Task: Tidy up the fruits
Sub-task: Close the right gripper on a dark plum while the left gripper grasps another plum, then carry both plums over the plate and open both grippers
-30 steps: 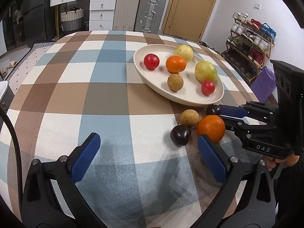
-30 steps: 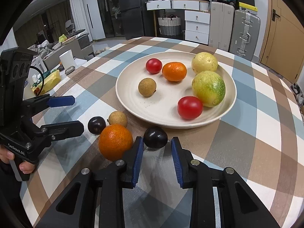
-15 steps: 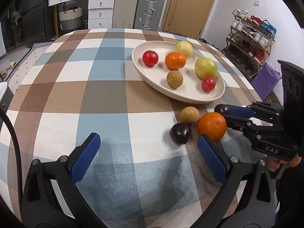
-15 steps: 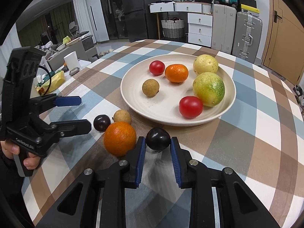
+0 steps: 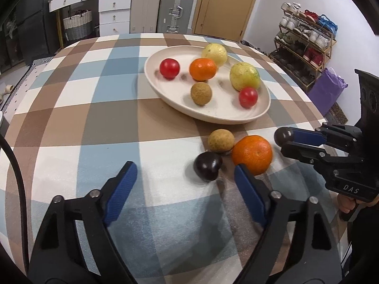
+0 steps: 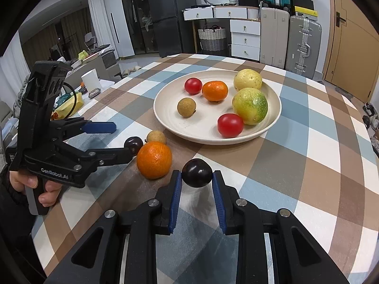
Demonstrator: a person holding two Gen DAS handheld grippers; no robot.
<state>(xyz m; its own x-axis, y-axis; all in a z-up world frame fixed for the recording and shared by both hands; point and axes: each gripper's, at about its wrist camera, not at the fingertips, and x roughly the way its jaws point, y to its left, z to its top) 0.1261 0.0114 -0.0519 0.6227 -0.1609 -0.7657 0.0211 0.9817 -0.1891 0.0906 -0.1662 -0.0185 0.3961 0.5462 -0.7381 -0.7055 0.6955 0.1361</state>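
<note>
My right gripper (image 6: 197,176) is shut on a dark plum (image 6: 196,172) and holds it above the checked cloth, in front of the cream plate (image 6: 272,123). It also shows in the left wrist view (image 5: 284,136). The plate holds two red tomatoes, a mandarin, a longan and two yellow-green fruits. On the cloth lie an orange (image 5: 252,154), a second dark plum (image 5: 207,166) and a longan (image 5: 221,140). My left gripper (image 5: 184,175) is open, its jaws wide, just short of that plum and the orange.
The round table's edge (image 5: 317,118) drops off at the right toward a shoe rack (image 5: 305,37) and a purple bag. Drawers and suitcases (image 5: 175,7) stand beyond the far side. A side table with clutter (image 6: 78,94) lies to the left in the right wrist view.
My right gripper has lifted the dark plum off the cloth and risen. My left gripper has moved a little closer to the plum and orange on the cloth.
</note>
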